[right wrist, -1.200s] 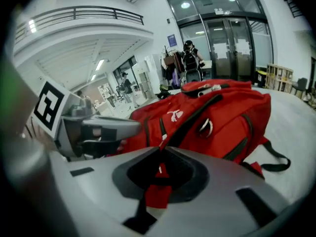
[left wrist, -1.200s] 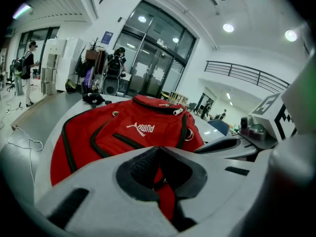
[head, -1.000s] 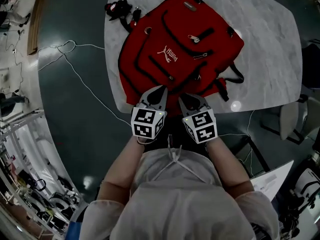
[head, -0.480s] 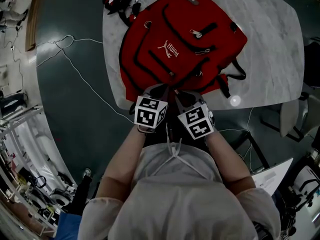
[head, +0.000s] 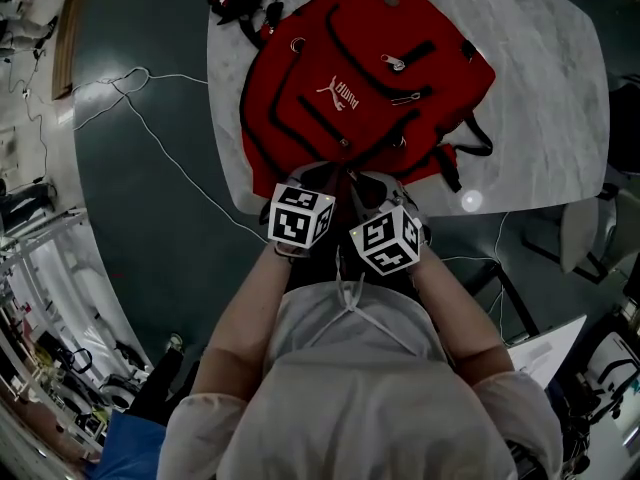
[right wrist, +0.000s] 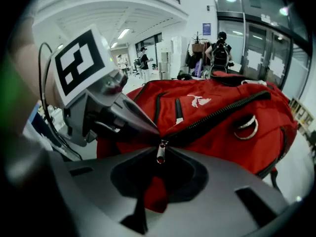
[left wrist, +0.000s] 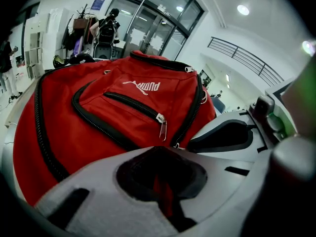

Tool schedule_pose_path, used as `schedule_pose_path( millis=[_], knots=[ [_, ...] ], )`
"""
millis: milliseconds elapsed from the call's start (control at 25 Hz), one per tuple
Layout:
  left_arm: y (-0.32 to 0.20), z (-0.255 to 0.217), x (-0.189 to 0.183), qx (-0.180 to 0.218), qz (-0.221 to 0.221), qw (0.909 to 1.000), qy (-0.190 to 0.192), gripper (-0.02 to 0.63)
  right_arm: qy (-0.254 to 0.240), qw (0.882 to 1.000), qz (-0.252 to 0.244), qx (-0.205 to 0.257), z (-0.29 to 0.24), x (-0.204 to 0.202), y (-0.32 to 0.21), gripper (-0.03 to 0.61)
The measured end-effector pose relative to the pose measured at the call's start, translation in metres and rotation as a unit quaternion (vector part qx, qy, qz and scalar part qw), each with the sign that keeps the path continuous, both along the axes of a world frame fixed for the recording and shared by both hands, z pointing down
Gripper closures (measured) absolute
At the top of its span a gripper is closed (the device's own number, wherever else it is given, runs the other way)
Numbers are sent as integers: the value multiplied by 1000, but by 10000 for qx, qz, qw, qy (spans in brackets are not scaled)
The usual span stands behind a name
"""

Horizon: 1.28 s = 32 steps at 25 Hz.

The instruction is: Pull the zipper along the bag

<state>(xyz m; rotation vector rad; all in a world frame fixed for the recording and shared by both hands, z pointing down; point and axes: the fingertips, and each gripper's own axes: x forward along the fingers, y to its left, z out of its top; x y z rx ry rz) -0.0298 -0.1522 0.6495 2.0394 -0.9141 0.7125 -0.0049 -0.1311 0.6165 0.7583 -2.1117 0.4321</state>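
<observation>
A red backpack [head: 360, 78] lies flat on a white marble table [head: 540, 98], and both grippers are at its near edge. My left gripper [head: 318, 176] is shut, pinching the bag's red fabric right beside the end of the black main zipper [right wrist: 217, 115]. My right gripper [head: 372, 183] sits close to its right. A small silver zipper pull [right wrist: 160, 153] hangs at its jaw tips. Those jaws are slightly parted and closing around the pull, without clearly pressing on it. Red cloth shows in the hollow behind both pairs of jaws.
A black clump of gear [head: 240, 3] lies at the table's far left corner. Black shoulder straps [head: 455, 163] trail off the bag's right side. A white cable [head: 150, 118] runs over the dark floor at left. The table edge is just under the grippers.
Both grippers have pushed forward onto the bag's near edge and drawn closer together. The right one has turned inward toward the left.
</observation>
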Motion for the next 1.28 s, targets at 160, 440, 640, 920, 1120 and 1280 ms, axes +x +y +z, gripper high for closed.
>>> schedule_pose_path(
  millis=[160,440,640,920,1120,1280],
  knots=[
    [-1,0,0,-39,-2,10000,61,595,84,9997,-116,-172,3,0,0,552],
    [-1,0,0,-63,5,9999,97,594,-159,9953,101,-950,-3,7,-5,552],
    [-1,1,0,-128,9,9998,121,594,-6,9955,-135,-942,-9,7,-4,554],
    [-1,1,0,-13,34,10000,12,595,297,9963,-393,-697,-19,16,-14,554],
    [-2,2,0,11,46,10000,-12,595,374,9968,-400,-581,-25,25,-21,554],
    [-1,2,0,23,32,10000,-19,595,326,9973,-351,-563,-34,30,-27,554]
  ],
)
